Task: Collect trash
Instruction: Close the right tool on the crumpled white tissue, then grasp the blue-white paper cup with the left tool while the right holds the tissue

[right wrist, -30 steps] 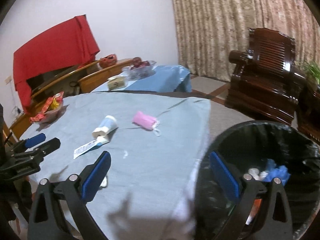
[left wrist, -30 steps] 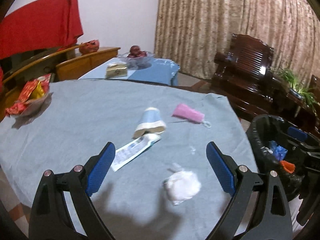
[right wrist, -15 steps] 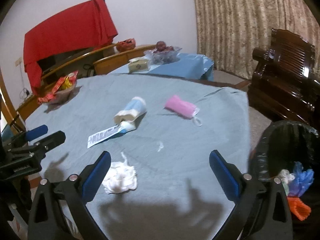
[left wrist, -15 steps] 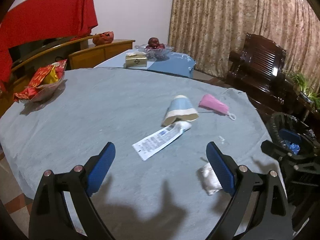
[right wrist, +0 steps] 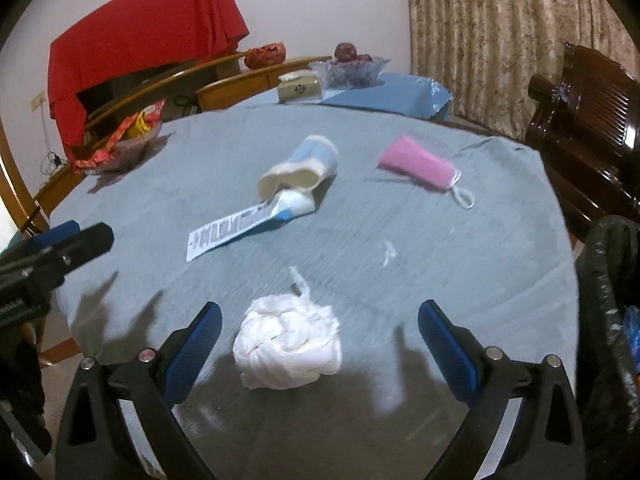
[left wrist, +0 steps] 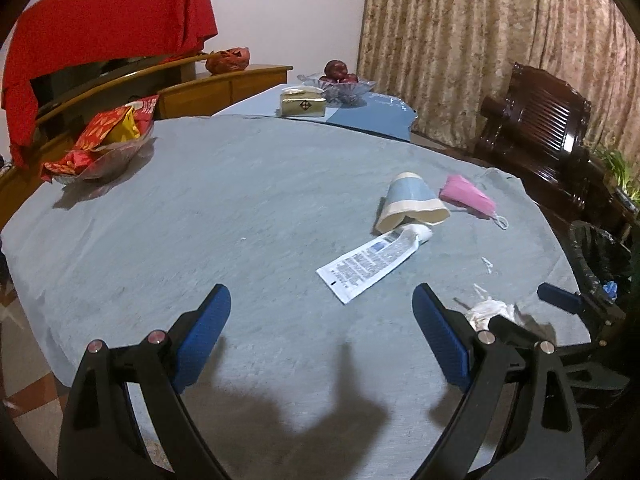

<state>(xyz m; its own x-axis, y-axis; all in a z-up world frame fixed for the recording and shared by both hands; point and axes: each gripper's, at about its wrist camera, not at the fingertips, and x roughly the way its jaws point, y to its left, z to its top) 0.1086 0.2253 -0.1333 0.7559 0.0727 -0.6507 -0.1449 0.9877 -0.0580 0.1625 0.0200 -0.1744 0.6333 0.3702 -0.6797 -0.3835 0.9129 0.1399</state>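
A crumpled white tissue ball (right wrist: pixel 289 341) lies on the grey tablecloth (right wrist: pixel 460 240) between the open fingers of my right gripper (right wrist: pixel 320 342); in the left wrist view the tissue ball (left wrist: pixel 489 309) is partly hidden behind my left gripper's right finger. My left gripper (left wrist: pixel 322 332) is open and empty over the cloth. Farther off lie a white toothpaste tube (right wrist: pixel 248 224) (left wrist: pixel 374 258), a squashed blue-and-cream paper cup (right wrist: pixel 302 170) (left wrist: pixel 412 202) and a pink face mask (right wrist: pixel 418 164) (left wrist: pixel 468 196). The black trash bin (right wrist: pixel 612 320) (left wrist: pixel 600 256) stands at the table's right edge.
A bowl of red snack packets (left wrist: pixel 104 140) sits at the far left of the table. A second table holds a tissue box (left wrist: pixel 302 103) and a fruit bowl (left wrist: pixel 340 80). A dark wooden armchair (left wrist: pixel 540 140) stands right, curtains behind it.
My right gripper has swung left from over the bin to the table and now straddles the tissue ball. My left gripper has moved left, away from the tissue.
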